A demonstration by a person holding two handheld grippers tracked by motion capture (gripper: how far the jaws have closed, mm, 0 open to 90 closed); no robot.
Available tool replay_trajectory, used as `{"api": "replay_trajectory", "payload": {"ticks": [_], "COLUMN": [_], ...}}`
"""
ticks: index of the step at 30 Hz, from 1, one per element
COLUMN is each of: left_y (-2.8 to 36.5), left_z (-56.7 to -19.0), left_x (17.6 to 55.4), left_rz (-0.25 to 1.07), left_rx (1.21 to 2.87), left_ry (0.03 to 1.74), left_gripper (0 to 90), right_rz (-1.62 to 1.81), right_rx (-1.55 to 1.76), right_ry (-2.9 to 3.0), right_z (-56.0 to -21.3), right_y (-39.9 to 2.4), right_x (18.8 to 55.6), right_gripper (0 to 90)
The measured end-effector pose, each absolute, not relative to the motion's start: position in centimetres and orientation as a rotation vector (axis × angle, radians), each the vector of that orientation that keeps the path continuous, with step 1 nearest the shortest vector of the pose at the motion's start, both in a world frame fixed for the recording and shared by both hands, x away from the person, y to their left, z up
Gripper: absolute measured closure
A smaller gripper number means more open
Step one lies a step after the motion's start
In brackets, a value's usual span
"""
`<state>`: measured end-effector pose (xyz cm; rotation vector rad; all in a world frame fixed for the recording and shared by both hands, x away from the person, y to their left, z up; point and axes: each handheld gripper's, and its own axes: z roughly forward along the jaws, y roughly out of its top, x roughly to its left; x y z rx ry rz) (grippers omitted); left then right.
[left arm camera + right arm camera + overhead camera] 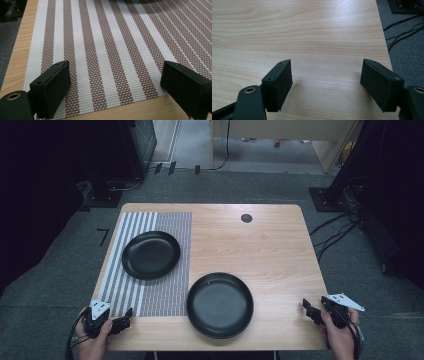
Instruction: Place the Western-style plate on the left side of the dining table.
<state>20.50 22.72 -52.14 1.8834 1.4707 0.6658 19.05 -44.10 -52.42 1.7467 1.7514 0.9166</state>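
Two black plates lie on the wooden table (260, 245). The smaller plate (150, 254) rests on a striped brown-and-white placemat (150, 220) at the left. A larger plate (220, 305) sits on bare wood near the front edge. My left gripper (124, 320) hovers at the mat's near left corner, open, with only the placemat (107, 50) between its jaws (115, 87). At the table's front right corner my right gripper (310, 310) is open over bare wood (312, 30), nothing between its fingers (278, 82).
A dark round grommet hole (246, 218) sits near the table's far edge. Cables (335, 230) trail over the grey carpet right of the table, and dark equipment stands at the back left and right.
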Motion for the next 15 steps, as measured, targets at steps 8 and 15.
{"api": "replay_trajectory", "payload": {"ticks": [8, 15], "left_y": [22.73, 22.73], "left_z": [-52.15, -52.15], "left_x": [20.5, 20.5], "left_rz": [0.665, 0.666], "left_rx": [1.883, 1.883], "left_ry": [1.471, 1.469], "left_gripper": [8.9, 8.8], "right_rz": [0.841, 0.829], "right_rx": [1.701, 1.689], "right_ry": [1.791, 1.806], "right_z": [-52.49, -52.52], "right_y": [-43.36, -43.24], "right_x": [19.23, 19.28], "right_gripper": [19.9, 17.6]}}
